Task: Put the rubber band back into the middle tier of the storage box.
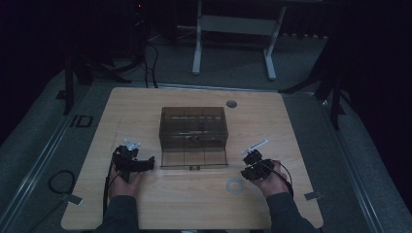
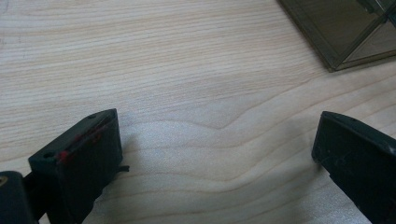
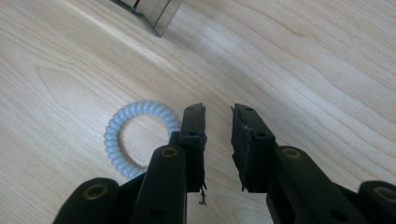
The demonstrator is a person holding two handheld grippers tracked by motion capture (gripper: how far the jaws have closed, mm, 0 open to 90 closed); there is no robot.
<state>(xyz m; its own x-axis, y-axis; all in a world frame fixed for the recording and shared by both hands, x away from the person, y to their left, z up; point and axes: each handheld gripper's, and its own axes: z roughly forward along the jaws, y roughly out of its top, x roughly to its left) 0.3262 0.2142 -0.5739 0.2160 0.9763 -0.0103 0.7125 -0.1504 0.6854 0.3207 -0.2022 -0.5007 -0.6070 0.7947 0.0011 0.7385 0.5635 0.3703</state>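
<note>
A smoky see-through box (image 1: 193, 136) with several compartments stands in the middle of the wooden table (image 1: 145, 107). A pale blue spiral hair tie (image 1: 228, 185) lies flat on the wood in front of its right corner. My right gripper (image 1: 248, 170) hovers just right of the tie. In the right gripper view its jaws (image 3: 218, 109) stand a narrow gap apart with nothing between them, and the tie (image 3: 114, 140) lies to their left, partly under the left jaw. My left gripper (image 1: 141, 162) rests left of the box, wide open (image 2: 215, 123) over bare wood.
A corner of the box (image 2: 345, 32) shows at the top right of the left gripper view, and another corner (image 3: 149, 9) at the top of the right gripper view. A round grommet (image 1: 231, 104) sits behind the box. A white desk frame (image 1: 197, 43) stands beyond the table.
</note>
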